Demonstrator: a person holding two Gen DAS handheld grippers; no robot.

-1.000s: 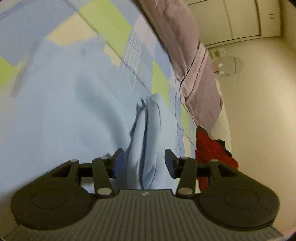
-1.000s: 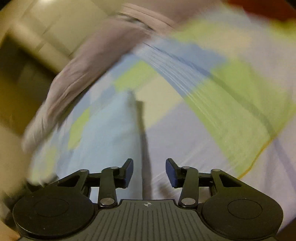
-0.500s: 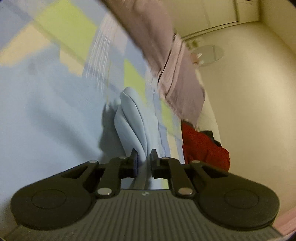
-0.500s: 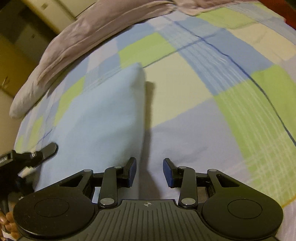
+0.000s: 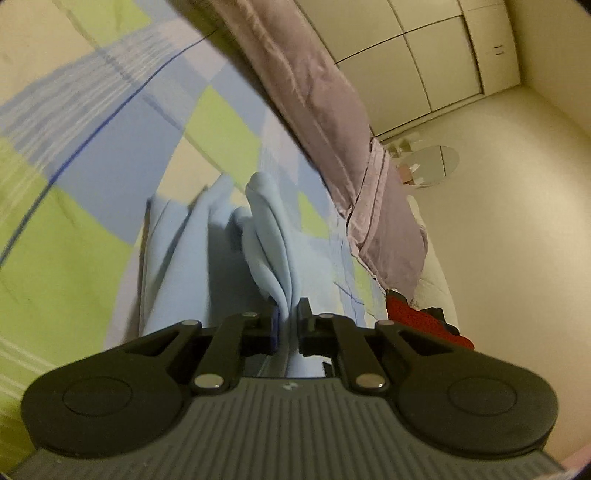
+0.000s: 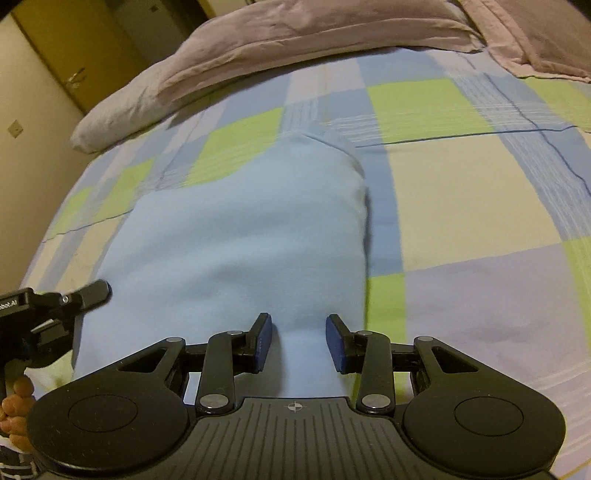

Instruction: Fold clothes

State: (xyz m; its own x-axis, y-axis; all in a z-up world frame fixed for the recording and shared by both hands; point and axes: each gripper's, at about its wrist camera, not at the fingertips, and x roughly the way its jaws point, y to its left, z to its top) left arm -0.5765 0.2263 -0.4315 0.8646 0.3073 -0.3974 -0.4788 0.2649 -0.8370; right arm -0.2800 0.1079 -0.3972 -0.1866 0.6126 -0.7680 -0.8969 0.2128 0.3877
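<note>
The left gripper is clamped on a bunched fold of the light blue fabric garment, lifted off the bed. The right gripper has its jaws apart, garment cloth lying between the blue pads without contact. The garment lies on the green, blue and cream checked bedsheet. A mauve quilt runs along the sheet's far edge. A red cloth lies at the bed's edge.

garment on bedsheet, pillow behind
</note>
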